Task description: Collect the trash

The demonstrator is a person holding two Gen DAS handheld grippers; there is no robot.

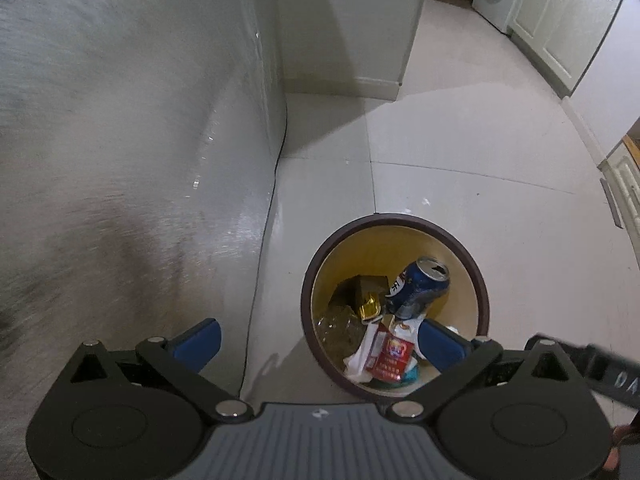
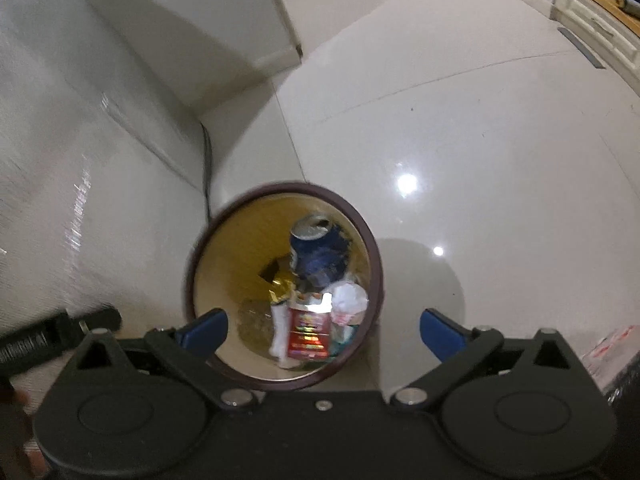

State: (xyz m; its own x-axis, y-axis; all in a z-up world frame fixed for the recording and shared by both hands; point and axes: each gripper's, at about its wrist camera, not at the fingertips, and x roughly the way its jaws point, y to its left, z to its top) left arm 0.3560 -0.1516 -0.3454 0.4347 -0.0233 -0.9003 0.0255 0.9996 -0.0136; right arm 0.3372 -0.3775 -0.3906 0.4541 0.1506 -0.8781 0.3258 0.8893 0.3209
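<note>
Both grippers hovered above a round waste bin with a dark brown rim and yellow inner wall (image 1: 394, 222), which stood on the pale glossy tiled floor (image 1: 480, 152) just beside a brushed grey metal appliance panel (image 1: 140, 120). The left gripper (image 1: 320, 344) had its blue-tipped fingers spread wide with nothing between them, and the right gripper (image 2: 323, 330) was likewise spread and empty, so the step in hand looked like the moment after a drop, or a check of the bin. Inside the bin lay the collected trash: a dented blue drink can (image 1: 420, 286) with its opened top tilted toward the far wall, a red cigarette pack (image 1: 390, 360) lying flat near the near wall, crumpled white paper (image 2: 348, 300) touching the pack, a piece of shiny gold foil (image 1: 370, 308) between the can and a dark brownish folded scrap (image 1: 360, 288), and something clear and crinkled at the left that could not be made out. The bin was only partly filled. At the right edge of the right wrist view, a pale wrapper with red print (image 2: 612, 344) seemed to lie on the floor; if that was litter, the next move would call for swinging one gripper away from the bin, lowering it flat to the tiles and closing on the thin edge.
</note>
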